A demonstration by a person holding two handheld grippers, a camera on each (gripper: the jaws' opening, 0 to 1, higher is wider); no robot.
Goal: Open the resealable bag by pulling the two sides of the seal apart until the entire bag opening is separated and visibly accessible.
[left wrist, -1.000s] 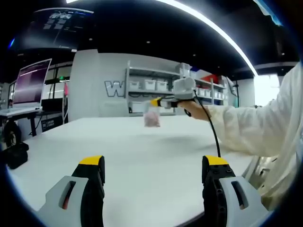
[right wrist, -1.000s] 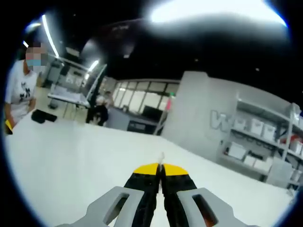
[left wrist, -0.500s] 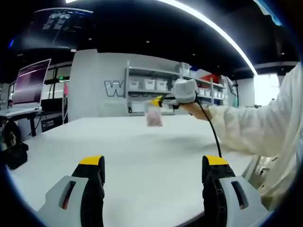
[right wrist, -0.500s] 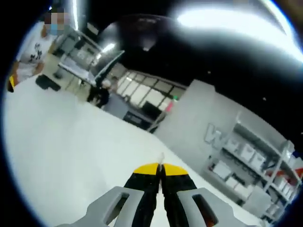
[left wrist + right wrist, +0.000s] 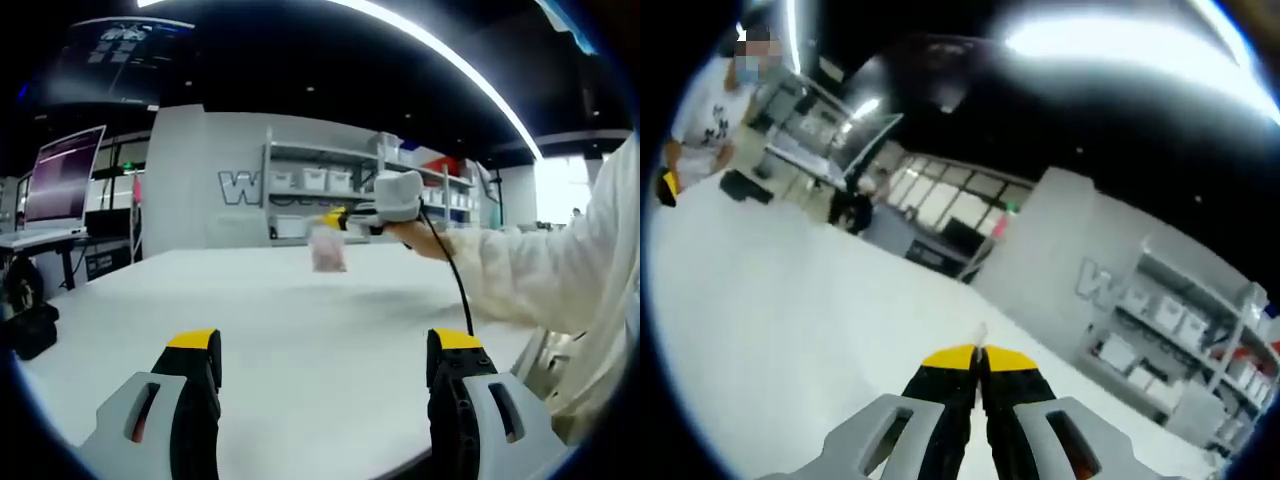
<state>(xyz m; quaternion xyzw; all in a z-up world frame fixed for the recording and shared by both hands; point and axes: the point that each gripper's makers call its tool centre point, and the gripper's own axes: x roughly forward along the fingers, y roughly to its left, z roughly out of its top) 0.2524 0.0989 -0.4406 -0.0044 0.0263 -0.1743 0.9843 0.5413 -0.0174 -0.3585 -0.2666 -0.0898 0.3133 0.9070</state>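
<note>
Above the white table (image 5: 300, 330), at about one o'clock in the left gripper view, the right gripper (image 5: 335, 216) is pinching the top edge of the resealable bag (image 5: 327, 250), which is hanging clear. The left gripper (image 5: 328, 350) is waiting wide open near six o'clock. To do this well, it should be taking the opposite lip just beside the pinch before pulling

Brightness: the white table (image 5: 300, 330) is evenly lit; the ceiling stays dark.
Source: overhead light strips (image 5: 450, 60), blown to glare in the right gripper view.
Blur: the far shelves (image 5: 1180, 330) are perhaps motion-smeared.
Edges: lines are bent.
</note>
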